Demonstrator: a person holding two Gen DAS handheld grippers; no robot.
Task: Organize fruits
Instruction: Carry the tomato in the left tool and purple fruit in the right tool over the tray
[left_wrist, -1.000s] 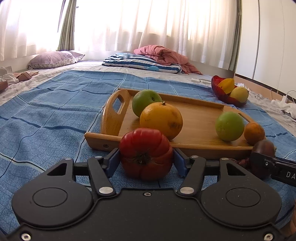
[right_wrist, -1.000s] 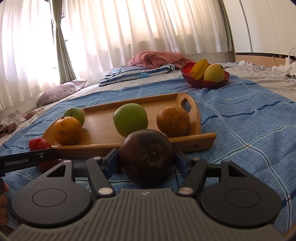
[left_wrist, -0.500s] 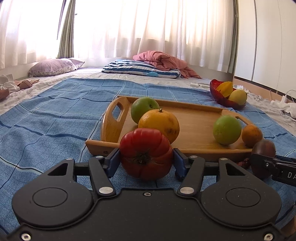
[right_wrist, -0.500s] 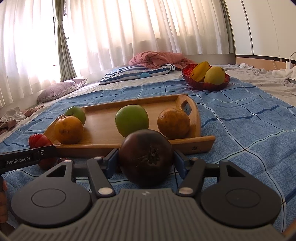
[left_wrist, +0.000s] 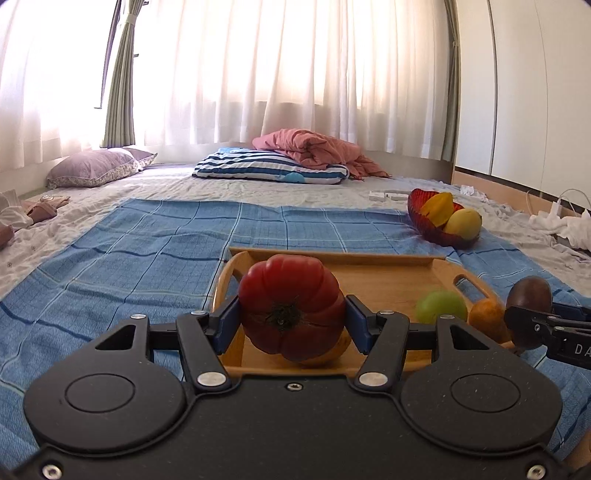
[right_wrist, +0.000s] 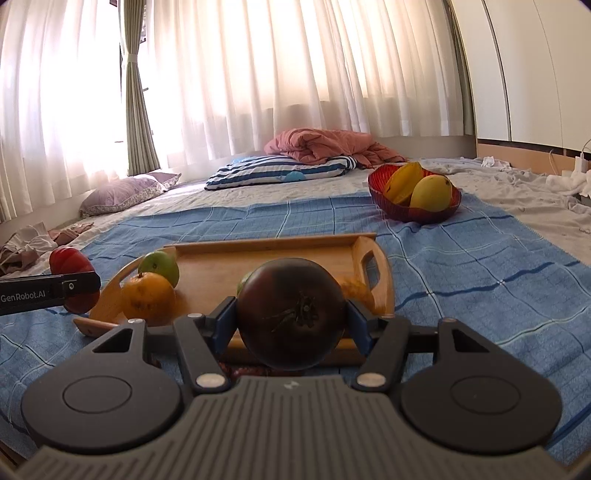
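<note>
The left gripper (left_wrist: 291, 321) bears "GenRobot.AI" in white on its black side, seen from the right wrist at nine o'clock; the right gripper (right_wrist: 291, 321) shows only the letters "DA" at the left view's three o'clock edge. The left one's blue pads are clamped on a ribbed red tomato (left_wrist: 291, 306) with a dark dried calyx, held over the near end of the wooden tray (left_wrist: 391, 280); the right one's pads grip a smooth, dark maroon round fruit (right_wrist: 291, 314) above the tray's near rim; on the tray lie an orange (right_wrist: 147, 301) and a green fruit (right_wrist: 161, 264), and a red bowl (right_wrist: 413, 212) with yellow fruit sits at one o'clock on the blue checked blanket (right_wrist: 461, 266).
</note>
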